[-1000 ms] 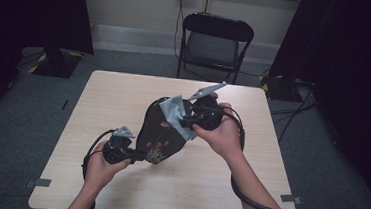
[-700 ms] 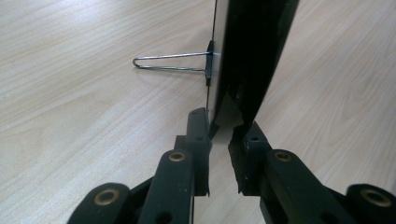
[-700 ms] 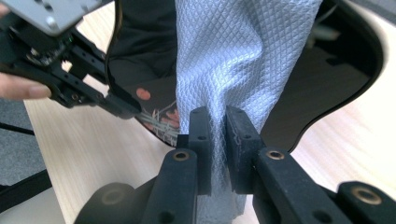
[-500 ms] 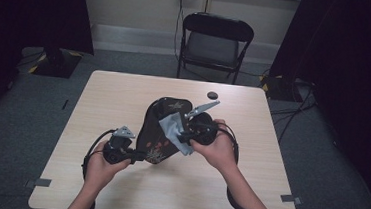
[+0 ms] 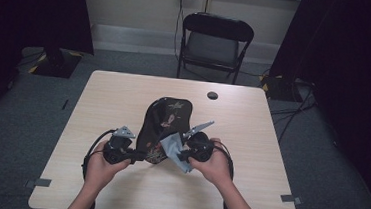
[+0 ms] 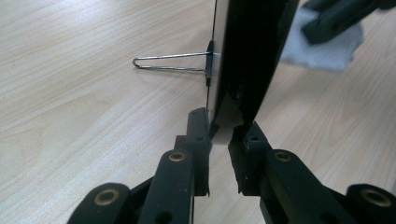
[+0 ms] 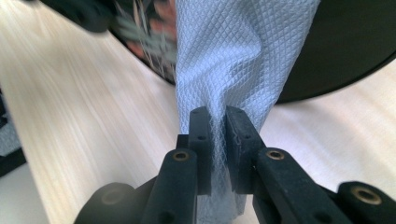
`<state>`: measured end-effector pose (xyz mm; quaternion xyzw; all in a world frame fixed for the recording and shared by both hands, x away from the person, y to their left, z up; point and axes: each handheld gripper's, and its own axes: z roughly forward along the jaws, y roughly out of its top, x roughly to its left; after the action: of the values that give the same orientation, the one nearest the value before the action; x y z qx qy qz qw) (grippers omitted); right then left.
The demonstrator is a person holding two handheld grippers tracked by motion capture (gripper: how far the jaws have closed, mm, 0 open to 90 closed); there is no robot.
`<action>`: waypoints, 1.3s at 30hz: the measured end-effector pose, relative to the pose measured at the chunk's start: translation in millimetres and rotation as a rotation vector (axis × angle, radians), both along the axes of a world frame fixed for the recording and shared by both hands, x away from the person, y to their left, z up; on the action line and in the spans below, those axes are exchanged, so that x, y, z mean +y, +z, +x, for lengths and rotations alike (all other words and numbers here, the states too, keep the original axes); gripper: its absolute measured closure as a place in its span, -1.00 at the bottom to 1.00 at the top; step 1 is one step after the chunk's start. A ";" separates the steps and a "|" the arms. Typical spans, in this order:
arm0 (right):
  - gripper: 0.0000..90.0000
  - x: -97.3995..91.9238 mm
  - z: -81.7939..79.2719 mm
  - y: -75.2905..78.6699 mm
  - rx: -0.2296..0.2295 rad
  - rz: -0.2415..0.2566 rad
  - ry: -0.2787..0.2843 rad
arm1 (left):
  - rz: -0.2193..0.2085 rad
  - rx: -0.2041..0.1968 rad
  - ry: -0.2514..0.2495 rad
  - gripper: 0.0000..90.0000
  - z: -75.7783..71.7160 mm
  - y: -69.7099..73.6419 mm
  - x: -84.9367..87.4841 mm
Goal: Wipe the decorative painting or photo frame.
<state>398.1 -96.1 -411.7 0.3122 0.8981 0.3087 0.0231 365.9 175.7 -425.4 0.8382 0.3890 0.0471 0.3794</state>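
A black lacquered plaque (image 5: 168, 119) with a flower pattern stands tilted on the table, its face toward the right hand. My left gripper (image 5: 141, 155) is shut on its lower left edge; in the left gripper view the jaws (image 6: 219, 135) clamp the thin black board (image 6: 252, 46), and a wire stand (image 6: 168, 63) sticks out of its back. My right gripper (image 5: 182, 154) is shut on a grey-blue quilted cloth (image 5: 172, 146) and holds it against the plaque's lower face. The cloth (image 7: 233, 51) hangs from the closed jaws (image 7: 218, 122) in front of the plaque (image 7: 341, 42).
The light wooden table (image 5: 269, 166) has a small black round disc (image 5: 213, 95) near its far edge. A black folding chair (image 5: 216, 41) stands behind the table. Cables trail from both grippers over the near part of the table.
The right hand has come down with the cloth along the plaque's face toward the near edge. The black disc on the table came into sight. The left hand kept still.
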 end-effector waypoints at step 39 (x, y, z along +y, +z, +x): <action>0.83 -5.9 2.3 75.7 -0.105 0.038 0.000 | 0.002 0.009 -0.001 0.75 1.1 0.6 0.6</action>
<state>400.4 -102.0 -336.0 0.2960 0.8898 0.3414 0.0642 367.0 176.2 -424.8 0.8390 0.3903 0.0434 0.3766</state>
